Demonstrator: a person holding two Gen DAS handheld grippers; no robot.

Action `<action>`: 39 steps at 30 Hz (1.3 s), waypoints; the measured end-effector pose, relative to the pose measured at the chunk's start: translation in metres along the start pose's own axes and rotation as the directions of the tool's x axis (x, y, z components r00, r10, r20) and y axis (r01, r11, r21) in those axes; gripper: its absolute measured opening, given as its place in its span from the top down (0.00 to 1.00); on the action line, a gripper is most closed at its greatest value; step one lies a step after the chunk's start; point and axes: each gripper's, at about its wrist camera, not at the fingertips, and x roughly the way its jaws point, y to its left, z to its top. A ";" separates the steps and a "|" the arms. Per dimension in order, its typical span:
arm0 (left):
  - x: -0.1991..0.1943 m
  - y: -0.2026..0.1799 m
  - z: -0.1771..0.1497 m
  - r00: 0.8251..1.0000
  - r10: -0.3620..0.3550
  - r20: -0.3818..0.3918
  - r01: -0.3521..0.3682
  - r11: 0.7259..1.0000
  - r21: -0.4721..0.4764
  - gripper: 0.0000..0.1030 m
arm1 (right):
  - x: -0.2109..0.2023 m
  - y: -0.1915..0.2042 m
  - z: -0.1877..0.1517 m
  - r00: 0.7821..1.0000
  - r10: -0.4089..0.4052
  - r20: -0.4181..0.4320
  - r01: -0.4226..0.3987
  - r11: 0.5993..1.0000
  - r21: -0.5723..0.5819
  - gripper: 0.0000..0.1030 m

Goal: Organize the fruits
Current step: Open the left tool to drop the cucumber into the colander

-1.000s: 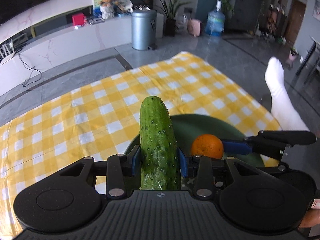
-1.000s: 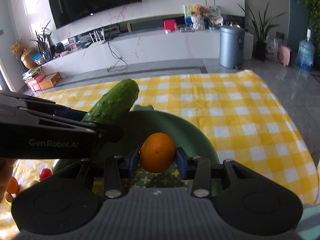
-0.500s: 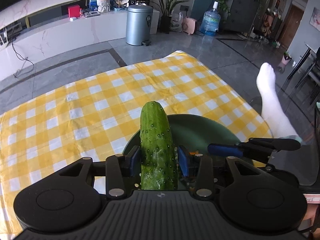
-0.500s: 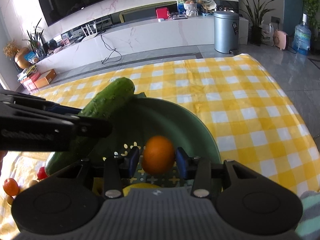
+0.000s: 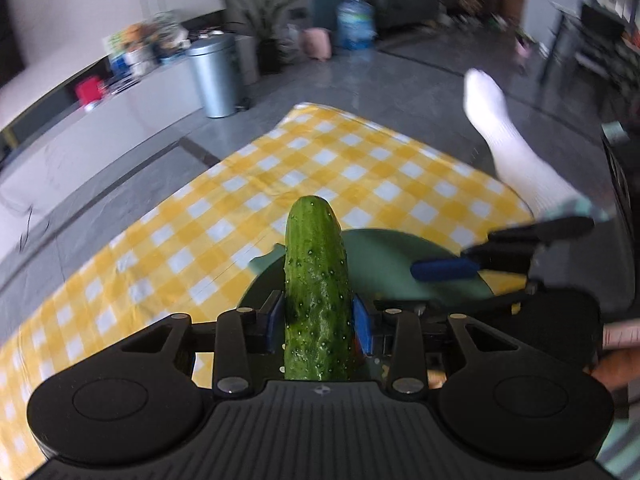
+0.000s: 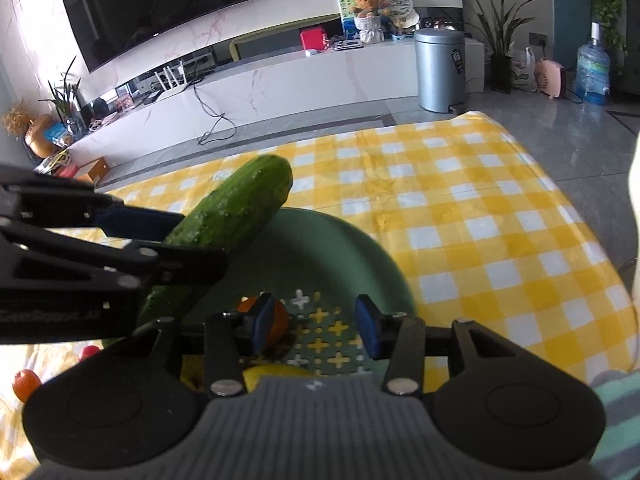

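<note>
L gripper [image 5: 318, 318] jaws closing, pinching cucumber [image 5: 316, 292] mid-frame. R gripper [image 6: 316, 322] jaws opening, nothing betw them; orange [image 6: 280, 322] in green bowl [image 6: 360, 256], lower centre

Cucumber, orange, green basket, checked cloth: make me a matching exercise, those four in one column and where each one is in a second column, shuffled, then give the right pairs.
Things
1. cucumber
2. orange
3. green basket
4. checked cloth

Places
A. spread on the floor
B. lying inside the basket
C. between the left gripper's pads
D. standing on the cloth

Pairs: 1-C, 2-B, 3-D, 4-A
</note>
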 end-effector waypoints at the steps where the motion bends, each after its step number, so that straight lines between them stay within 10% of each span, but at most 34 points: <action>1: 0.001 -0.001 0.003 1.000 -0.007 -0.029 0.007 1.000 0.020 0.60 | -0.002 -0.003 0.000 1.000 0.005 0.005 -0.005 1.000 0.017 0.59; 17: 0.038 0.007 0.003 0.966 -0.003 -0.258 -0.001 1.000 -0.017 0.61 | -0.010 -0.015 -0.005 0.999 0.048 0.009 -0.049 0.993 0.108 0.59; 33: -0.041 0.008 -0.021 1.000 0.012 -0.018 -0.016 0.969 -0.246 0.55 | -0.037 -0.007 -0.018 0.990 0.130 0.052 -0.133 0.988 0.076 0.52; 39: -0.077 0.015 -0.058 0.998 0.067 -0.004 -0.062 0.895 -0.442 0.54 | -0.058 0.010 -0.033 0.995 0.088 0.053 -0.084 0.994 -0.072 0.41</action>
